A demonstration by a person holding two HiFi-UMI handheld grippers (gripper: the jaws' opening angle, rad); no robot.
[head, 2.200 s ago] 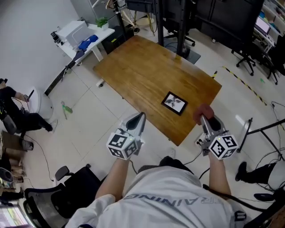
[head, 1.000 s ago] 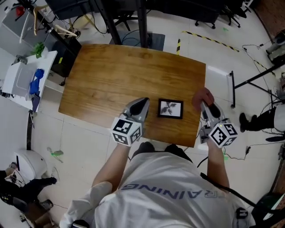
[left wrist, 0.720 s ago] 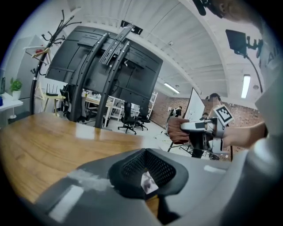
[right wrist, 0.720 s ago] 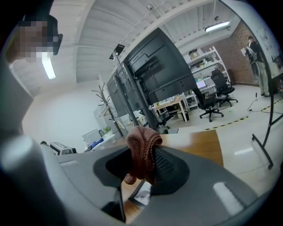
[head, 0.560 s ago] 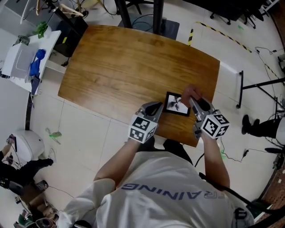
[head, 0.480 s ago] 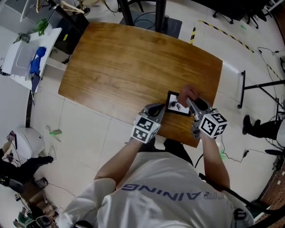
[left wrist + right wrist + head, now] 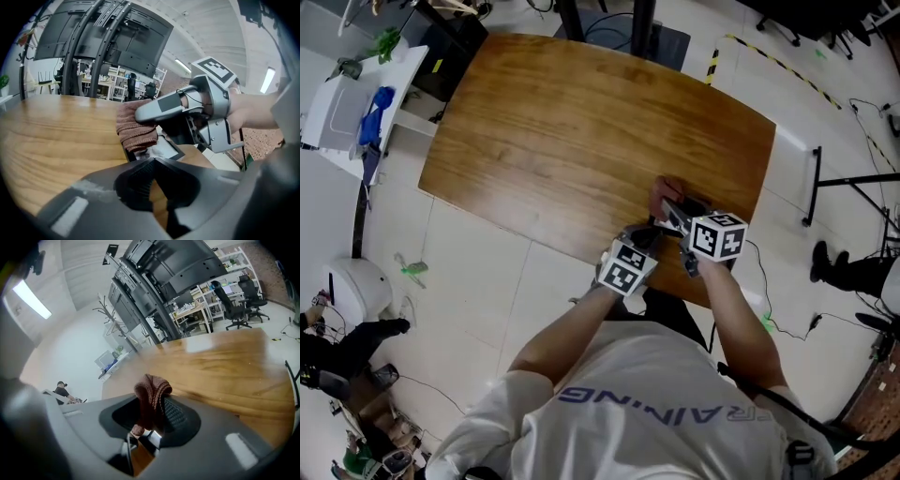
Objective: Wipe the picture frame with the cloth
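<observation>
The black picture frame (image 7: 165, 148) lies flat near the front edge of the wooden table (image 7: 581, 122). In the head view the grippers hide most of it. A brown cloth (image 7: 136, 127) rests on the frame's far part, and my right gripper (image 7: 670, 208) is shut on it. The right gripper view shows the cloth (image 7: 151, 399) bunched between the jaws, with a bit of the frame (image 7: 151, 439) below. My left gripper (image 7: 649, 234) is shut, its tip (image 7: 152, 161) at the frame's near edge; I cannot tell whether it touches the frame. The two grippers are close together.
A white side table (image 7: 356, 103) with a blue item stands left of the wooden table. A black stand base (image 7: 656, 37) is behind it, and a tripod leg (image 7: 853, 178) and cables are on the floor to the right. The table edge lies just under my hands.
Both grippers have moved inward to the frame. The right one carried the cloth left from the table's right edge onto the frame; the left one closed in on the frame's near edge.
</observation>
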